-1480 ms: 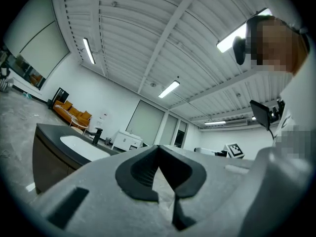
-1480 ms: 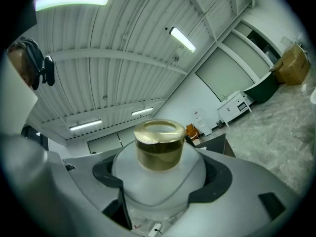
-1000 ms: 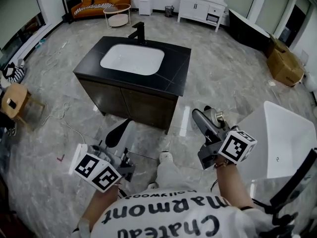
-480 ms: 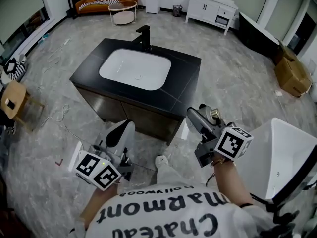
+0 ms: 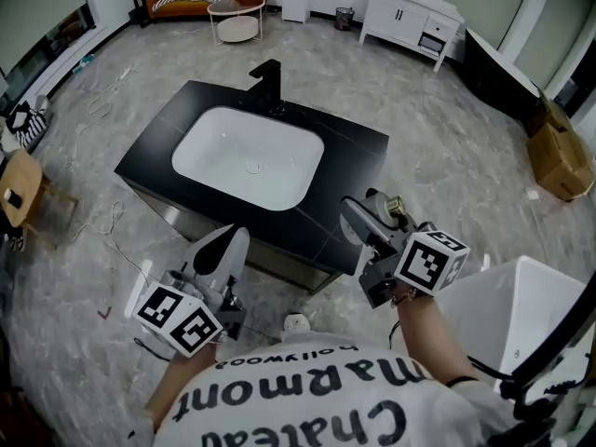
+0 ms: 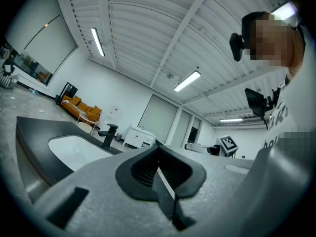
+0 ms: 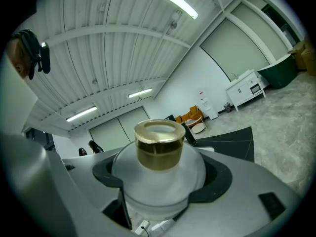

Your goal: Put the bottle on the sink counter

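Left hand-held gripper (image 5: 226,248): jaws pressed together, nothing in them, low off the worktop's near edge, 7 o'clock of the basin (image 5: 247,156).
Right hand-held gripper (image 5: 365,220): clamped on the bottle (image 7: 159,149), which has a frosted white body and a gold cap. It's carried in the air at about 4 o'clock of the basin, by the near right edge of the black worktop (image 5: 354,161). Not set down yet.

Risks, my read:
- Left: idle. It could clip the worktop's front edge if I lean in.
- Basin: the bowl takes up most of the top. The free black strip at its 3 o'clock looks narrow. If I drift toward 9 o'clock, the bottle lands on the rim and tips into the bowl.
- Right: the bottle looks tilted, cap leaning toward 12 o'clock. If I let go before it's upright, it topples and may roll off the near edge.
- The body is rounded and smooth, so it could slip in the pads while I rotate it.
- Faucet (image 5: 268,84) is at 12 o'clock of the basin, well apart. No concern.

Hard to make out:
- The bottle's base is buried between the jaws. The head view shows only the cap and a sliver of body.
- I can't tell whether the bottle is above the worktop or short of its edge.
- Fill level: can't tell.
- The right gripper view is mostly ceiling, with only a dark wedge of worktop.
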`<state>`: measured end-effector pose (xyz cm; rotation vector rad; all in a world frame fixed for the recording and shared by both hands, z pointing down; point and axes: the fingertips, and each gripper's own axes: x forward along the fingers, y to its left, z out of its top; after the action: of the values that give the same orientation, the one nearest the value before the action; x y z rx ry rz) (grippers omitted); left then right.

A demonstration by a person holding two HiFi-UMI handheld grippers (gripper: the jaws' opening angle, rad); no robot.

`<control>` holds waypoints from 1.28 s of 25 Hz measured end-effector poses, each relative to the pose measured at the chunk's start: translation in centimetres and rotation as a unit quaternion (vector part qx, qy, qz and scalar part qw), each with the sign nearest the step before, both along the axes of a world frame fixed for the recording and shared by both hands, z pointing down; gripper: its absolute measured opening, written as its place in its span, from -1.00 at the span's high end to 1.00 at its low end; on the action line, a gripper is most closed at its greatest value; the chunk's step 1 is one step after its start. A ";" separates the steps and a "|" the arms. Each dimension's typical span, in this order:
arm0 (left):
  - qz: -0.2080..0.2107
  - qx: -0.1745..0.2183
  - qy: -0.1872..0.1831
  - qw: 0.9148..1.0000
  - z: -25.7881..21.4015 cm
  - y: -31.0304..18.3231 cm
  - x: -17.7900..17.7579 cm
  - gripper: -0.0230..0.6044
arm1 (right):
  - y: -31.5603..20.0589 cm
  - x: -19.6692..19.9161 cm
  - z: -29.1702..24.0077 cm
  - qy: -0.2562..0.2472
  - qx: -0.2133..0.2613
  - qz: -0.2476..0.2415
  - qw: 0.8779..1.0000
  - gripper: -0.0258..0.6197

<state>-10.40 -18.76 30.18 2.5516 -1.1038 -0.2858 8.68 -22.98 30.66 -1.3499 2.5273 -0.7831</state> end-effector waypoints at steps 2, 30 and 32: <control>-0.002 -0.004 0.007 1.000 0.7 -1.9 0.5 0.88 | -2.3 0.4 1.0 0.004 -0.007 -0.002 1.000 -0.14; -0.090 -0.131 0.007 0.987 11.4 -10.6 -0.6 0.88 | -15.6 1.4 18.5 0.151 -0.144 -0.014 0.978 -0.14; -0.092 -0.139 0.002 0.986 11.8 -10.3 -0.7 0.88 | -15.5 1.2 19.0 0.170 -0.146 -0.020 0.974 -0.14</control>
<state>-11.11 -29.01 41.99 2.2095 -1.2834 -0.1685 9.87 -38.47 49.68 -1.6554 2.7875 -1.0460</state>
